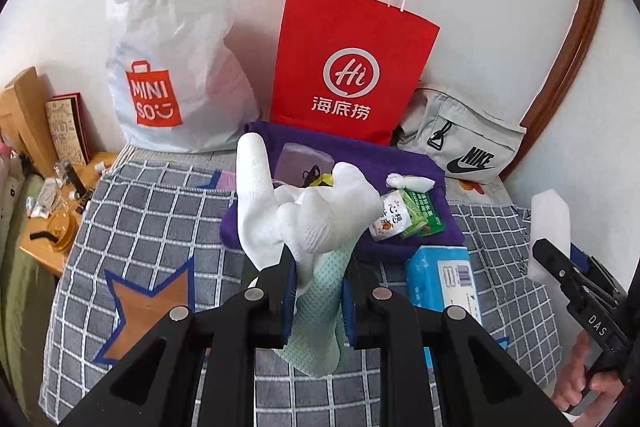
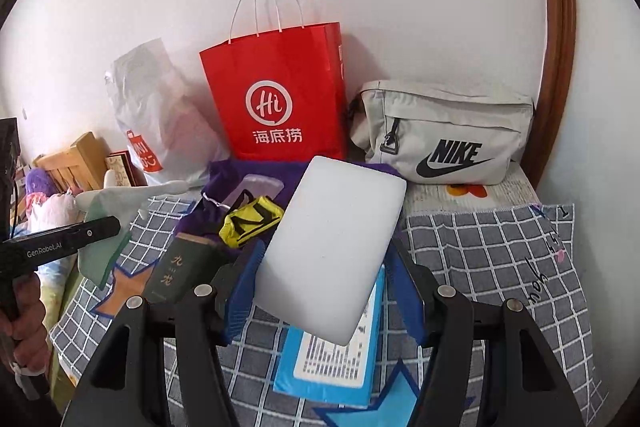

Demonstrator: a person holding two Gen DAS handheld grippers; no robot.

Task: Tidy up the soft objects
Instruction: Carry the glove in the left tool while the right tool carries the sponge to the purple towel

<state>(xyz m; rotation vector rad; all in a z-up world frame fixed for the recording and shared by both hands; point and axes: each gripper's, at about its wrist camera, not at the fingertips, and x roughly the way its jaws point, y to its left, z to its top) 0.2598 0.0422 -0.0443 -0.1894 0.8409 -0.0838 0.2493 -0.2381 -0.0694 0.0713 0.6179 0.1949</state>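
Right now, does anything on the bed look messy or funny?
Yes. The purple bag lies open with small packets spilling across it, and the white-and-green glove dangles crumpled from the left gripper.

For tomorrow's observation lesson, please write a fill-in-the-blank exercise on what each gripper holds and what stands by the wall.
1. The left gripper is shut on a white and pale green ____.
2. The right gripper holds a flat white ____ between its blue fingers.
3. The paper bag standing against the wall is ____ in colour.
4. The grey pouch beside the paper bag bears the word ____.

Missing words: glove; sponge; red; NIKE
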